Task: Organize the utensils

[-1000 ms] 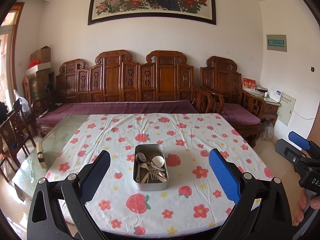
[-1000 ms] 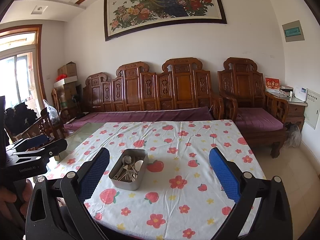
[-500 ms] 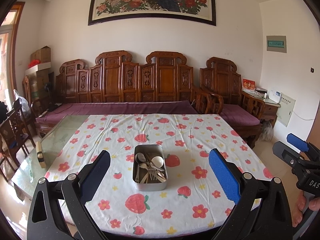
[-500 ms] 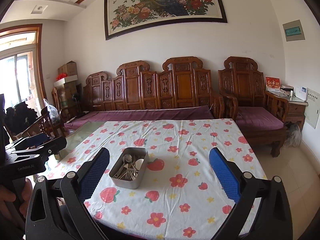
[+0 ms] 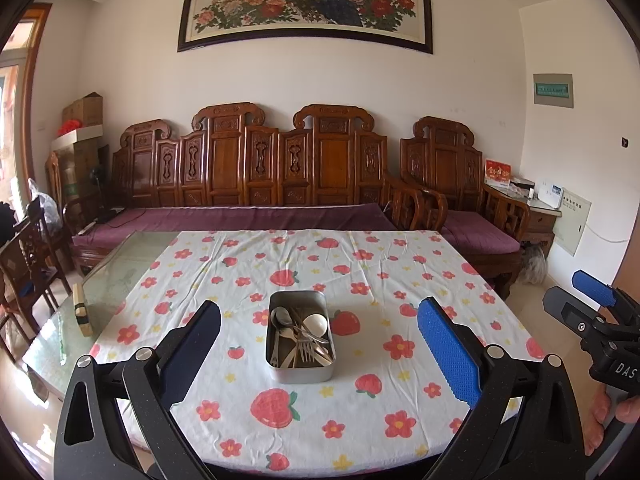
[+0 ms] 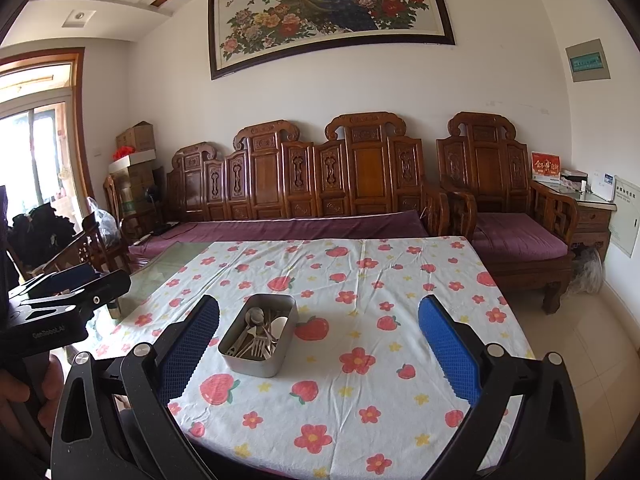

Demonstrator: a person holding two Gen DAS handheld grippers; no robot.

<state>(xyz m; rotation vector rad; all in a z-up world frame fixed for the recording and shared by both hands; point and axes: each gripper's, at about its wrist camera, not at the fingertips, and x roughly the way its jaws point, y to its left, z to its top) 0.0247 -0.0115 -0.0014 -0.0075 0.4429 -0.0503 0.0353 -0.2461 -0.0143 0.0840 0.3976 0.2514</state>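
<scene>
The metal tin (image 5: 300, 338) of jumbled spoons and forks (image 5: 306, 346) sits on the flowered tablecloth (image 5: 360, 412), its long side running away from both grippers. It lies straight ahead of the left gripper (image 5: 318, 354) and left of centre for the right gripper (image 6: 318, 350), so the left looks better lined up. Both hover short of the tin, fingers spread wide and holding nothing.

Matt metal tin (image 5: 299, 368), cloth tablecloth (image 5: 360, 400)
</scene>
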